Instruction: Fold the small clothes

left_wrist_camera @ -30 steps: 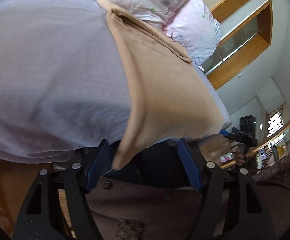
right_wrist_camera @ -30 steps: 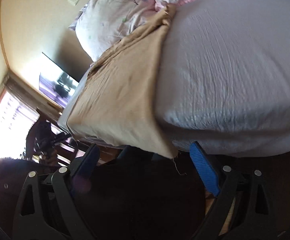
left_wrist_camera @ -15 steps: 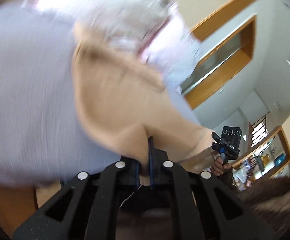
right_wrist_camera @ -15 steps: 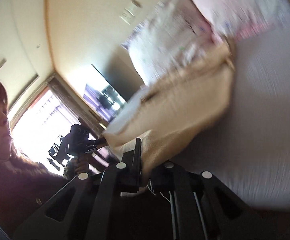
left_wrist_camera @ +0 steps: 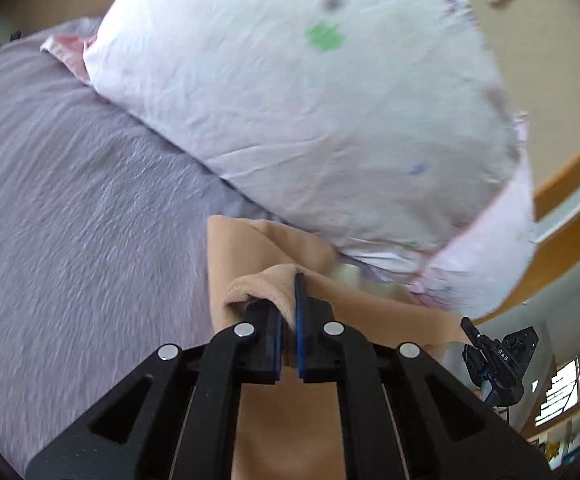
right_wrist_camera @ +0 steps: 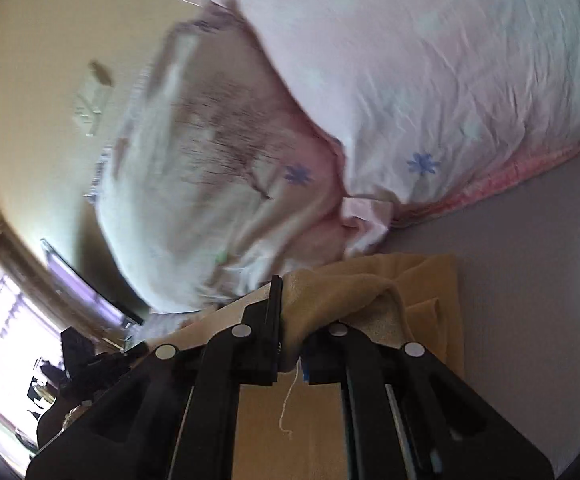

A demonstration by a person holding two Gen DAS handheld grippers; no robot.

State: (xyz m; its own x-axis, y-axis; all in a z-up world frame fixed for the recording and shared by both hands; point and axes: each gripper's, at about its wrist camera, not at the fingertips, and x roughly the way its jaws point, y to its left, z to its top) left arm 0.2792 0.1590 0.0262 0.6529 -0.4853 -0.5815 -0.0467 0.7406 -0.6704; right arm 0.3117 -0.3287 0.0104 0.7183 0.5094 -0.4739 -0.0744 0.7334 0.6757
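Grippers — left point(left_wrist_camera: 288, 312) and right point(right_wrist_camera: 290, 320) — are both pinching cloth point(left_wrist_camera: 286, 420) edges; pillow point(left_wrist_camera: 309, 112) is crowding twelve o'clock.

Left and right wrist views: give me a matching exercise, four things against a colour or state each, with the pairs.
Things:
1. cloth
2. sheet
3. pillow
4. left gripper

Colour or state:
A. lavender, spread over the bed
B. shut on a fabric edge
C. tan, pinched at two corners
D. pale pink with small flower prints

Pairs: 1-C, 2-A, 3-D, 4-B. The right gripper holds the cloth's other corner.
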